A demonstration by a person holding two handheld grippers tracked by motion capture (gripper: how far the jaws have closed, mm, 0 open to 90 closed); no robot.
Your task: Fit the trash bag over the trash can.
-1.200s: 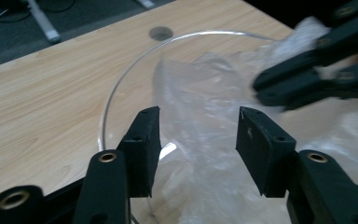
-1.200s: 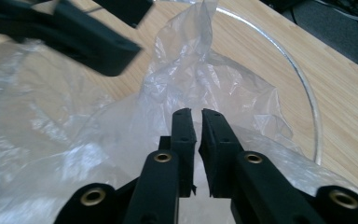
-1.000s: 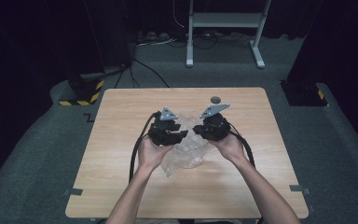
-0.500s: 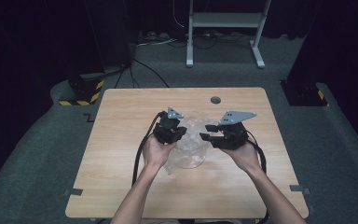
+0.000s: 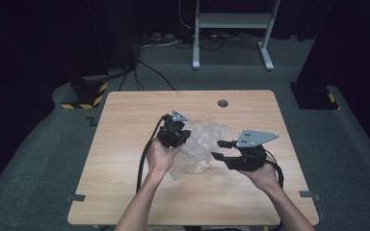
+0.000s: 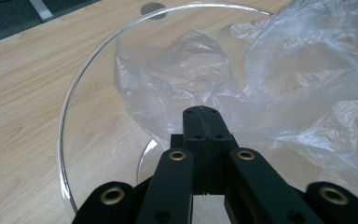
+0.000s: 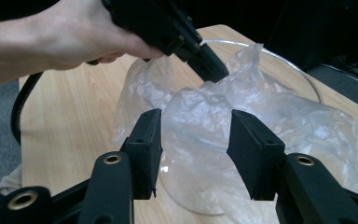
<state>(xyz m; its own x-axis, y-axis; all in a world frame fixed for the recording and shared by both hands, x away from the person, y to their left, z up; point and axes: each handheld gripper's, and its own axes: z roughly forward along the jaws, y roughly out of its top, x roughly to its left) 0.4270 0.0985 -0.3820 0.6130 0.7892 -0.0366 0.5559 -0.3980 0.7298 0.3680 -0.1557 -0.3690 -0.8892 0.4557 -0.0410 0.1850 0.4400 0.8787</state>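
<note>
A crumpled clear plastic bag (image 5: 208,136) lies in and over a clear glass bowl (image 5: 197,164) at the middle of the wooden table (image 5: 125,125). My left gripper (image 5: 186,138) sits at the bowl's left side, and its jaws meet on a raised fold of the bag (image 7: 261,107). In the left gripper view the shut jaws (image 6: 204,116) point into the bag (image 6: 284,79) inside the bowl's rim (image 6: 74,88). My right gripper (image 5: 218,149) hovers to the right of the bowl. Its jaws have just been opening, and nothing lies between its pads (image 7: 145,144).
A small round hole (image 5: 222,103) marks the table's far side. The left gripper's black cable (image 5: 142,163) loops over the table's left half. Behind the table stand a grey metal frame (image 5: 231,21) and a black-and-yellow striped base (image 5: 84,98) on the carpet.
My right gripper has let go of the bag, opened, and pulled off to the right. My left gripper has stayed put and its jaws have closed on the bag.
</note>
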